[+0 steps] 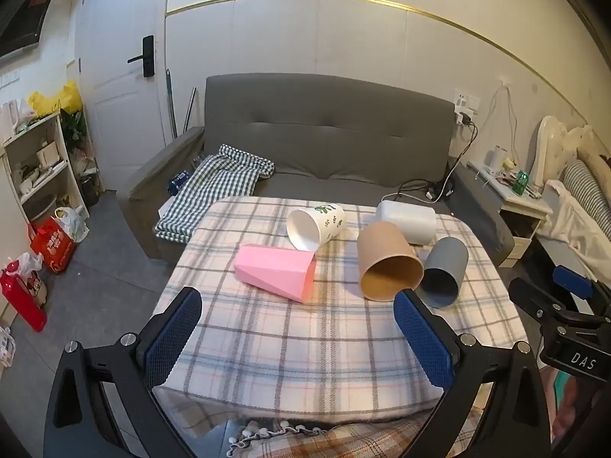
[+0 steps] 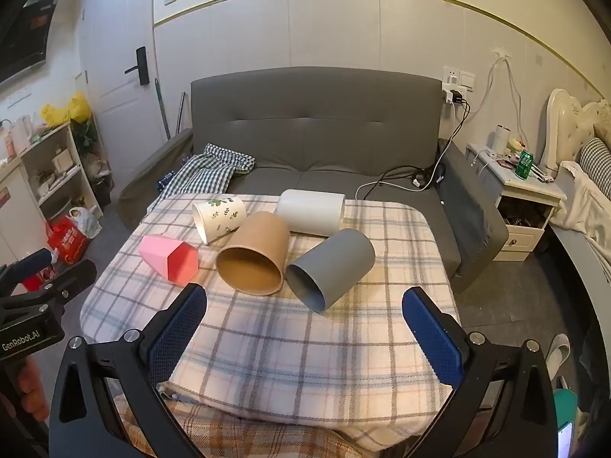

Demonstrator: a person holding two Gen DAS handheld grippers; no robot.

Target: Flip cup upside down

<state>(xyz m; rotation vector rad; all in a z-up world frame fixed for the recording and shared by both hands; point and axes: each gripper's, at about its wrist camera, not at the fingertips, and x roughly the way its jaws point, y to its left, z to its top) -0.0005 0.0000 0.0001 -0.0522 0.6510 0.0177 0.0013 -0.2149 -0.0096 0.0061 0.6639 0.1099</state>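
Observation:
Several cups lie on their sides on a plaid-covered table (image 1: 305,343) (image 2: 267,343): a pink faceted cup (image 1: 275,273) (image 2: 168,261), a white leaf-print cup (image 1: 317,225) (image 2: 219,217), a brown cup (image 1: 387,267) (image 2: 256,253), a grey cup (image 1: 445,271) (image 2: 332,269) and a plain white cup (image 1: 406,221) (image 2: 311,212). My left gripper (image 1: 298,305) is open and empty, hovering over the table's near edge. My right gripper (image 2: 305,301) is open and empty, just in front of the brown and grey cups.
A grey sofa (image 1: 324,137) (image 2: 313,126) with a checked cloth (image 1: 214,187) stands behind the table. A shelf (image 1: 38,168) and bags (image 1: 53,244) are on the left, a nightstand (image 2: 523,198) and bed on the right.

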